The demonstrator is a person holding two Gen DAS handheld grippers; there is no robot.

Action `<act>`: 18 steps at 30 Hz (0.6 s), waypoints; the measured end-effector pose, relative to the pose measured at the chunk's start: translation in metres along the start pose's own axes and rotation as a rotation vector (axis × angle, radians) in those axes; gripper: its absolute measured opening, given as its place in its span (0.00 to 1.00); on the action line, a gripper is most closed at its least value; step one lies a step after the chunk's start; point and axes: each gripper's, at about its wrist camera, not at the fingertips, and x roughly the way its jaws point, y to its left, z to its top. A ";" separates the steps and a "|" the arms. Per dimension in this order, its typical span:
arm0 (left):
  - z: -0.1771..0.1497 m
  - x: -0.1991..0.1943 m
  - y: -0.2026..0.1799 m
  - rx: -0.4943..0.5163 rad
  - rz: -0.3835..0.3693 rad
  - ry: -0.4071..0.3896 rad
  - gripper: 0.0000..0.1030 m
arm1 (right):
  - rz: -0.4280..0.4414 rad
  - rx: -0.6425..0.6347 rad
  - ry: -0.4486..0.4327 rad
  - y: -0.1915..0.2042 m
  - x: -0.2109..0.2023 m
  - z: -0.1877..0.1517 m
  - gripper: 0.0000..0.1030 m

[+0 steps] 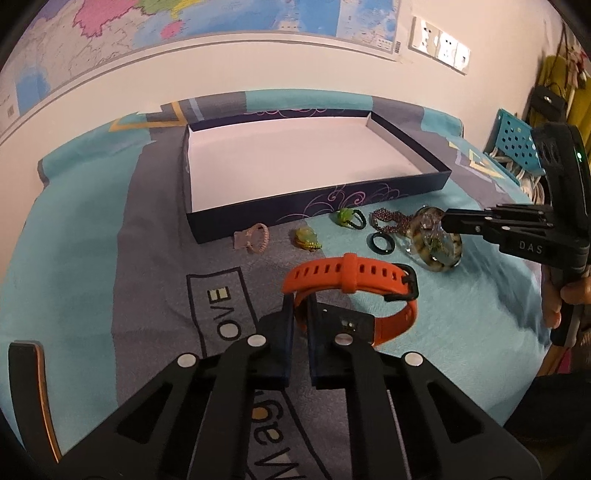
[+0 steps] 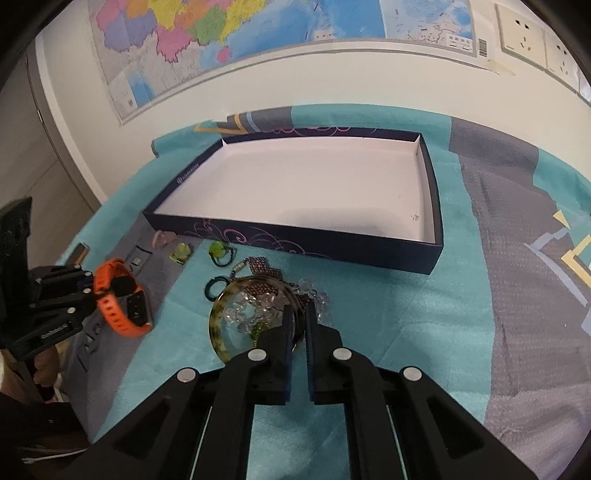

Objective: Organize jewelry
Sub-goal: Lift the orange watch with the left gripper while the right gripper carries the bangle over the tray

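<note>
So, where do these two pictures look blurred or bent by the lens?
Left wrist view: the cloth at the right edge is smeared, and the box walls bow. Right wrist view: mostly sharp; the map border curves strongly, dark corners frame the picture, and the watch stays crisp.

An orange watch [image 1: 354,280] stands on edge near a mottled bangle [image 2: 236,317], both before a shallow navy box [image 1: 317,205].

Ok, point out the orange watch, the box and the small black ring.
orange watch [image 1: 351,275]: left wrist view, on the strap's upper band.
box [image 2: 306,245]: right wrist view, on the near dark wall.
black ring [image 1: 381,244]: left wrist view, on its dark rim.
</note>
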 end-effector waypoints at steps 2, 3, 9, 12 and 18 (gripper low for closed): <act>0.002 -0.002 0.002 -0.018 -0.014 0.002 0.05 | 0.014 0.008 -0.014 -0.001 -0.006 0.002 0.05; 0.003 -0.003 0.003 -0.023 -0.016 0.003 0.05 | 0.018 0.010 -0.020 -0.002 -0.008 0.003 0.05; 0.004 -0.003 0.003 -0.039 -0.016 0.015 0.05 | 0.019 0.008 -0.066 -0.005 -0.021 0.019 0.05; 0.003 -0.002 0.002 -0.039 -0.010 0.022 0.05 | 0.009 0.008 -0.081 -0.013 -0.019 0.035 0.05; 0.000 0.001 -0.001 -0.009 0.001 0.020 0.13 | -0.014 0.036 -0.091 -0.032 -0.001 0.066 0.05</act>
